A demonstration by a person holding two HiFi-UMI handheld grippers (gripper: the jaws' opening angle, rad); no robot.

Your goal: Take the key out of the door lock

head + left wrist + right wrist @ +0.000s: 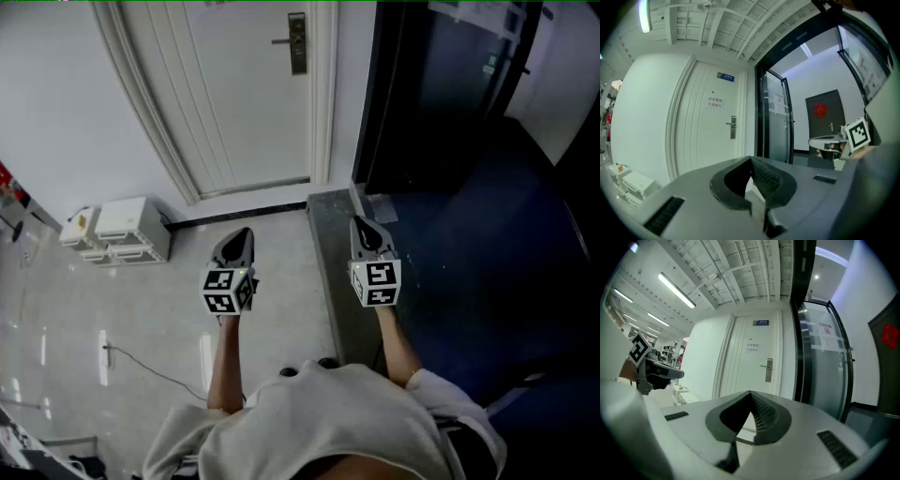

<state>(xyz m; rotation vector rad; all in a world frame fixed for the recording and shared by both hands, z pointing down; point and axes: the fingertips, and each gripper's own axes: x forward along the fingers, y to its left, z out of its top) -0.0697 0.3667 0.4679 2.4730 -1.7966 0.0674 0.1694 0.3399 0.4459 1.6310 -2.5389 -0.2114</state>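
Note:
A white door (pixel 234 94) stands closed ahead, with a metal lock plate and lever handle (pixel 296 43) near its right edge. The same lock plate (pixel 733 127) shows far off in the left gripper view, and the lock plate (pixel 768 370) in the right gripper view. A key is too small to make out. My left gripper (pixel 244 234) and right gripper (pixel 362 227) are held level side by side, well short of the door. The left gripper (pixel 751 159) has its jaws meeting at the tip, nothing between them. The right gripper (pixel 750 393) is likewise shut and empty.
Right of the door is a dark glass door (pixel 441 84) opening onto dark blue floor. White boxes (pixel 117 230) sit on the pale floor by the left wall, and a thin cable (pixel 141 364) trails nearby. A grey threshold strip (pixel 328 272) runs between my grippers.

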